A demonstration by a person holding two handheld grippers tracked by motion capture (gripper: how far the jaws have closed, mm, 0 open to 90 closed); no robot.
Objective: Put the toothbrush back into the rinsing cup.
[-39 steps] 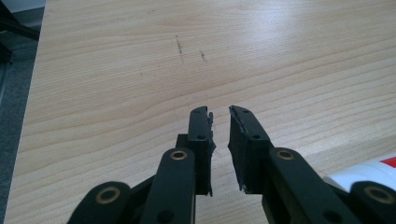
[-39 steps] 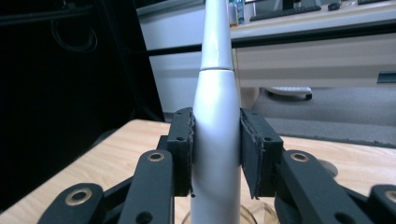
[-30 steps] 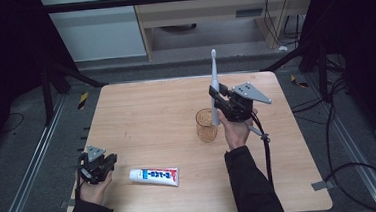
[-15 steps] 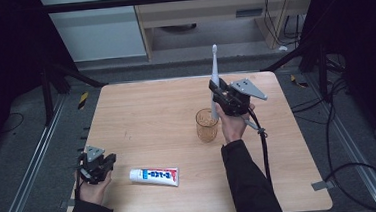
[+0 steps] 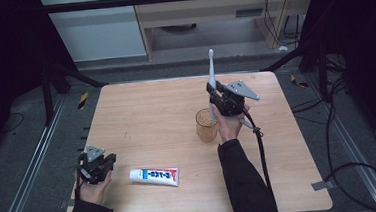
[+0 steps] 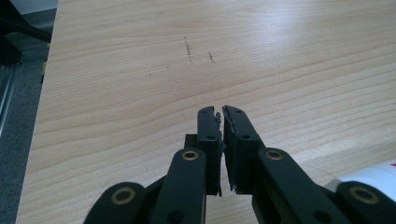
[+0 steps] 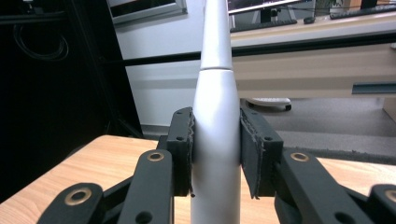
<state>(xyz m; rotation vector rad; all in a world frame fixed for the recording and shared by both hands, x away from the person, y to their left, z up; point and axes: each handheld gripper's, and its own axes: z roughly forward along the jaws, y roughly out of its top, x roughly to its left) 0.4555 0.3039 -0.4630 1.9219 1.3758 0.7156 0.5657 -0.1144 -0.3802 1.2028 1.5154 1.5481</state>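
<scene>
Cup: mid-table, just left of your right gripper.
Brush: upright in that gripper, above the cup.
Tube: near edge, right of your left gripper.

The right hand-held gripper, clamped on the handle of a white electric toothbrush that stands upright with its brush head on top, has shifted leftward in the high view across the light wooden tabletop. A second ago it sat a little to the right of the amber transparent plastic cup; now its jaws and the lower end of the toothbrush hang just over the cup's far rim. It has also sunk slightly toward the cup. The person's right hand and dark sleeve have swung leftward with it.
</scene>
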